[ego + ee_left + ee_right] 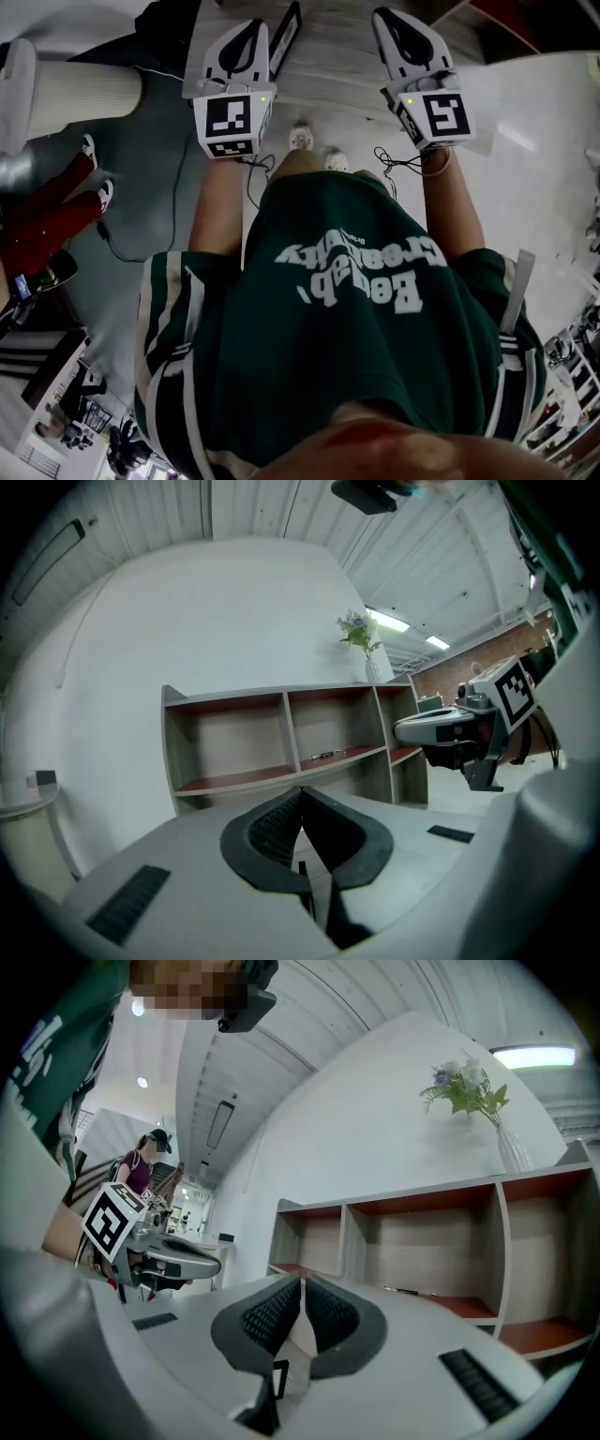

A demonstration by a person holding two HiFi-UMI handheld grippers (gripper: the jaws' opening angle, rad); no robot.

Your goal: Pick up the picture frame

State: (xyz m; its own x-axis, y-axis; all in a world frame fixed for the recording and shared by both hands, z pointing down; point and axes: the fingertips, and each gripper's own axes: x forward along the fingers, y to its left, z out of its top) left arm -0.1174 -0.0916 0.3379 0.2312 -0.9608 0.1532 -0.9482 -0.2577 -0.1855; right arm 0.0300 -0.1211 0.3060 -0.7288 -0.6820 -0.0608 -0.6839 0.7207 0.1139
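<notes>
We face the shelf (281, 738) at twelve o'clock, with the left tool (301, 791) and right tool (302, 1283) each pressed together on nothing. No picture frame shows yet. Likely next: find it, then spread a tool's jaws.

Left gripper (301, 799) and right gripper (302, 1286) side by side, pointing roughly level; both jaw pairs closed, nothing between them.

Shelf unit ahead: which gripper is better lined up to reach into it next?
Left, marginally. The left gripper points at the middle of the shelf unit; the right gripper aims at its left end. Both are shut and empty, and no picture frame shows.
</notes>
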